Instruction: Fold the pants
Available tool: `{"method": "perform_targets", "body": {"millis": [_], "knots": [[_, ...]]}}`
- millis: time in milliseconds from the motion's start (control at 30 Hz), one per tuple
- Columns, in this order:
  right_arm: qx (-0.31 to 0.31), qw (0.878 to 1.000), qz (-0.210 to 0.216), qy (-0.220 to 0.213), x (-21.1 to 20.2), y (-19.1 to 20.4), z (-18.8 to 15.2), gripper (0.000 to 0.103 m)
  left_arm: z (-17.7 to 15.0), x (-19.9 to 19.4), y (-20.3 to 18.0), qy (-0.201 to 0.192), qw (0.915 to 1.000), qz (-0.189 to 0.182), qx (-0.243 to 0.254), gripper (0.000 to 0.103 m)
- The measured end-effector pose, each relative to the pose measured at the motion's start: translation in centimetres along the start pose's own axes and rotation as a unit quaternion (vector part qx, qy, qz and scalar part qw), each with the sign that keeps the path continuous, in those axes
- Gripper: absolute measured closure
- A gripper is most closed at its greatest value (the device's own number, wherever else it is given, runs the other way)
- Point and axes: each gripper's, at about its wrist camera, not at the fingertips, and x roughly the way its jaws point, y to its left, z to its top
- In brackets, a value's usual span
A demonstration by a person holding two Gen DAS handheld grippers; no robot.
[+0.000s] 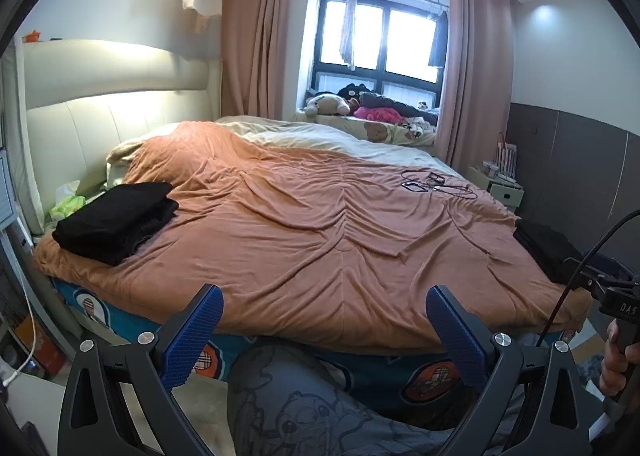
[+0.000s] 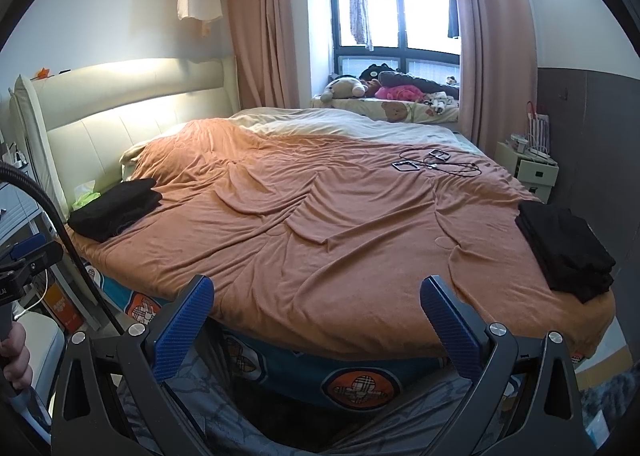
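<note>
Left tongs (image 1: 322, 330) and right tongs (image 2: 316, 322) were both spread wide, empty, held off the near edge of the bed (image 1: 320, 224). Black pants sat in two folded stacks on the orange cover: one (image 1: 116, 220) at the bed's headboard-side near corner, one (image 2: 568, 252) at its opposite near corner. The fabric looked soft, light, limp; likely to sag and slide off the pile. Best to pinch the top pair at the waistband edge. A cable tangle (image 2: 434, 165) lay further up the bed, clear of both.
</note>
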Motion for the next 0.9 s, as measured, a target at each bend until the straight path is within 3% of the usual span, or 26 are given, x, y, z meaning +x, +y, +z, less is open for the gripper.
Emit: {"method": "perform_targets", "body": {"millis": [900], "knots": [[-0.006,1.0,-0.002,0.0,-0.08,0.04,-0.01,0.0,-0.08,-0.27,0.26,0.0,1.0,-0.006,-0.004,0.001]]}}
